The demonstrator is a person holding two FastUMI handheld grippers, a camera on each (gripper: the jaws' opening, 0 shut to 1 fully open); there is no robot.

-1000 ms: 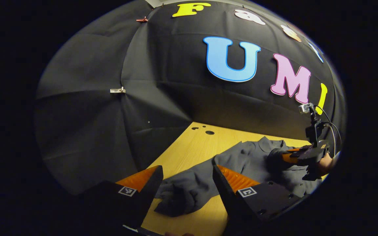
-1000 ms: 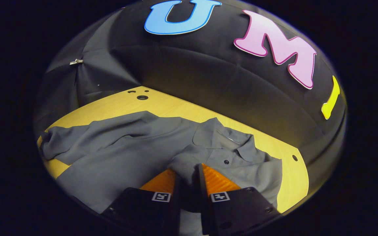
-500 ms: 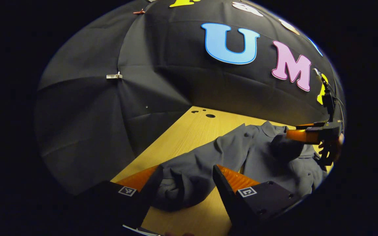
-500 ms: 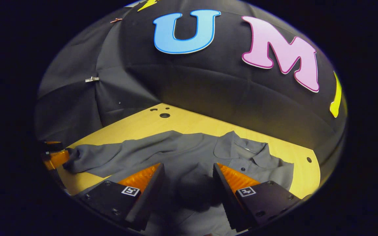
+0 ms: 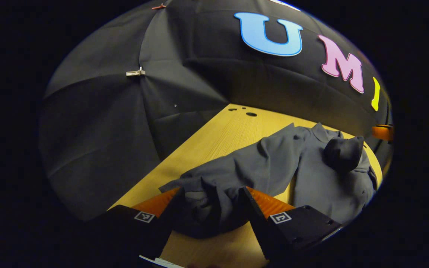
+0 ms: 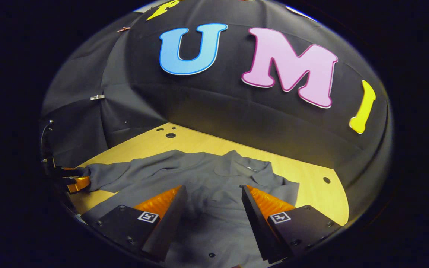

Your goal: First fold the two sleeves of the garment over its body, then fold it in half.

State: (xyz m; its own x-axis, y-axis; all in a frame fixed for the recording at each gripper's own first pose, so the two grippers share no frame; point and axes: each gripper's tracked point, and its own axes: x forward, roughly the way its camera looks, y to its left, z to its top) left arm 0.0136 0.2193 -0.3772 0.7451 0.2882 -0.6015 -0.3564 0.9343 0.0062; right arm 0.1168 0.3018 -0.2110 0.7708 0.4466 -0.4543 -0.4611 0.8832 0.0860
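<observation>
A grey button-up shirt [image 5: 311, 178] lies spread on the wooden table [image 5: 214, 145]. Its left sleeve [image 5: 244, 167] stretches out toward me, and the bunched cuff sits between the wide-apart fingers of my left gripper [image 5: 209, 199], which is open. The other sleeve [image 5: 343, 152] lies folded in a dark lump on the chest. In the right gripper view my right gripper [image 6: 212, 193] stands open above the shirt [image 6: 207, 175] front, with nothing pinched. At the far left of that view the left gripper [image 6: 71, 180] shows at the sleeve [image 6: 132, 173] end. An edge of the right gripper [image 5: 383, 132] shows at far right.
The booth's black cloth wall closes in the table on the far and left sides, with a metal clip [image 5: 134, 73] on it. Small holes [image 5: 251, 114] mark the table's far corner, and another hole [image 6: 326, 179] lies right of the collar. Bare wood [image 6: 311, 178] borders the shirt.
My right gripper opened, let go of the right sleeve on the shirt front and drew back. My left gripper moved forward until the left cuff lay between its fingers.
</observation>
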